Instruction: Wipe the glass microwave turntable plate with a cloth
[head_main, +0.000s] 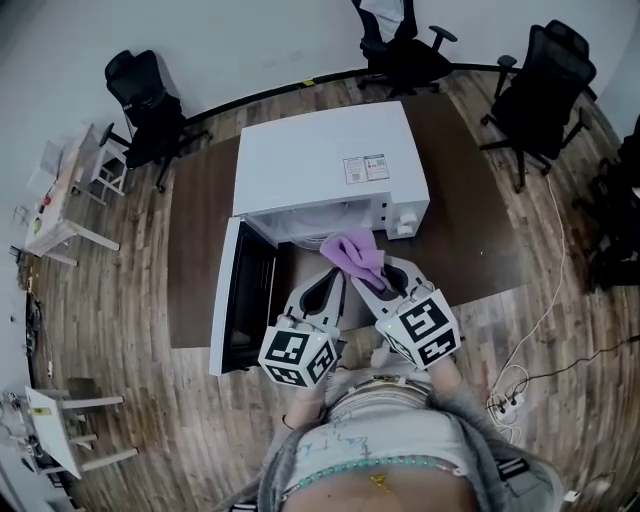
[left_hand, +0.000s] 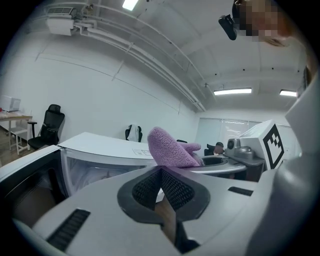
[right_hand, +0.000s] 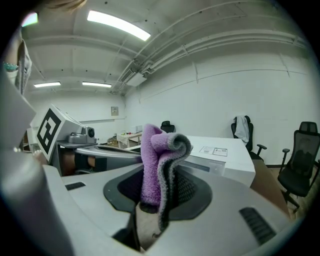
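Note:
A white microwave (head_main: 320, 160) stands on a brown table (head_main: 200, 220) with its door (head_main: 240, 295) swung open to the left. My two grippers sit side by side just in front of its opening. The right gripper (head_main: 362, 272) (right_hand: 157, 187) is shut on a folded purple cloth (head_main: 352, 252) (right_hand: 159, 155), which sticks up from its jaws at the cavity mouth. The left gripper (head_main: 330, 280) (left_hand: 161, 175) is shut, and I see nothing between its pads. The cloth (left_hand: 170, 147) also shows in the left gripper view. I cannot make out the glass turntable plate in any view.
Black office chairs (head_main: 150, 105) (head_main: 405, 45) (head_main: 540, 85) stand round the table on the wood floor. A white side table (head_main: 60, 200) is at the left. A power strip with cables (head_main: 505, 402) lies on the floor at the right.

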